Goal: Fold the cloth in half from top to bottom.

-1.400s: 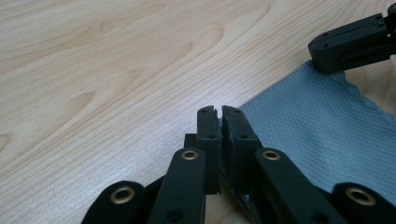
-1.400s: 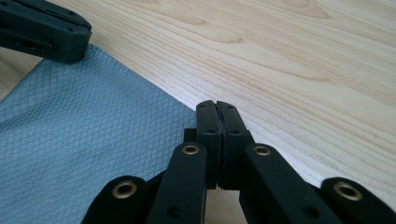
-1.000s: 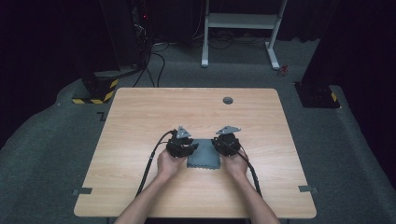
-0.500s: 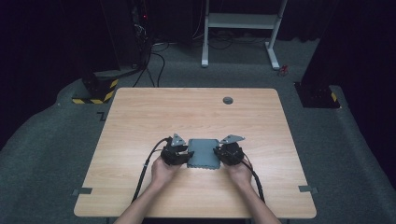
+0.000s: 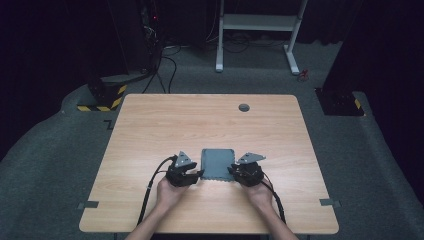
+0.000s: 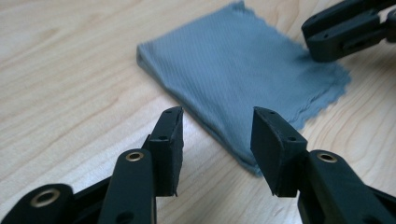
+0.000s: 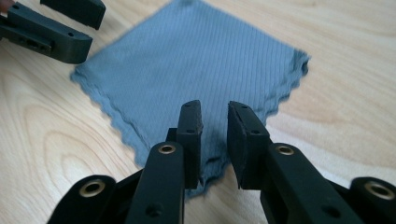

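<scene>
No lettering can be read anywhere. The grey cloth [image 5: 218, 164] is folded into a flat ribbed rectangle with wavy, pinked edges, lying on the near middle of the light wooden table [image 5: 150, 130]. The left gripper [image 5: 196, 175] sits at its near left corner, jaws well apart and just opening, clear of the fabric. The right gripper [image 5: 232, 171], at the near right corner, has its jaws narrowly parted and just opening, the corner loose between them. Grey carpet [image 5: 60, 160] and dark curtains surround the table.

Both tongs, left [image 5: 199, 173] and right [image 5: 231, 171], low, jaws just opening.
</scene>
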